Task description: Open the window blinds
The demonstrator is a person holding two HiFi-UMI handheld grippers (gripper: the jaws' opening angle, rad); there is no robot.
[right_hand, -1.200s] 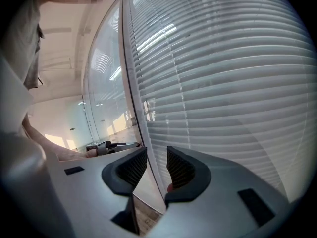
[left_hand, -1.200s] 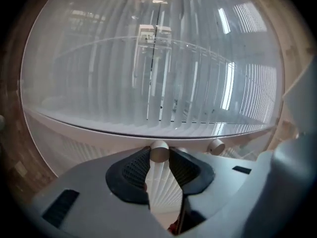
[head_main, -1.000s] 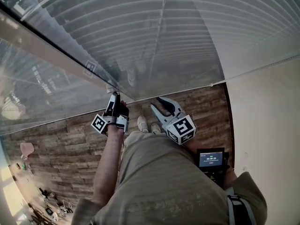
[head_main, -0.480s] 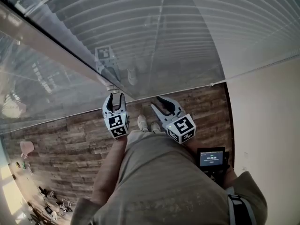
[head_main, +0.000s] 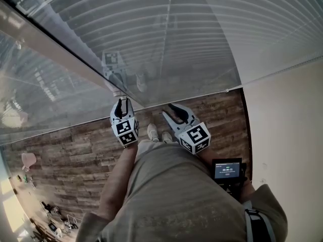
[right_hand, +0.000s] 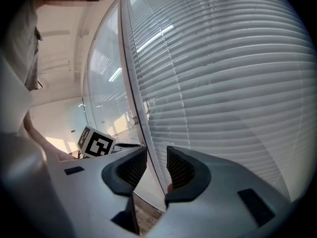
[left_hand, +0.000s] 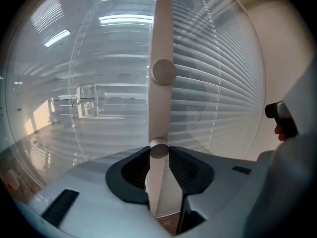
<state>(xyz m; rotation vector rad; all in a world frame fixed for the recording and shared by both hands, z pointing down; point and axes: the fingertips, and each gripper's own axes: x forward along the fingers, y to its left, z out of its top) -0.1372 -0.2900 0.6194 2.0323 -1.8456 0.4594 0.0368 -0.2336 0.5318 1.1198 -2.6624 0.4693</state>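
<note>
Closed white slat blinds [head_main: 202, 34] hang behind the glass, also filling the left gripper view [left_hand: 223, 83] and the right gripper view [right_hand: 223, 83]. On the white window post [left_hand: 161, 33] sits a small round knob [left_hand: 158, 150], low on the post in the head view [head_main: 119, 95]. My left gripper [head_main: 121, 103] [left_hand: 159, 153] has just been closing, and both pads now touch that knob. A second, larger knob [left_hand: 163, 72] sits higher on the post. My right gripper [head_main: 174, 110] [right_hand: 156, 152] hovers open just right of it, with nothing between its fingers.
Glass panes run left of the post. A wood-plank floor [head_main: 65, 155] lies below and a plain wall [head_main: 287, 125] stands at the right. A small screen device [head_main: 227, 170] hangs at the person's waist. The left gripper's marker cube [right_hand: 95, 143] shows in the right gripper view.
The left gripper rolled about a quarter turn so its marker cube now faces up, opened wide off the knob, then closed on it again. The right gripper stayed put.
</note>
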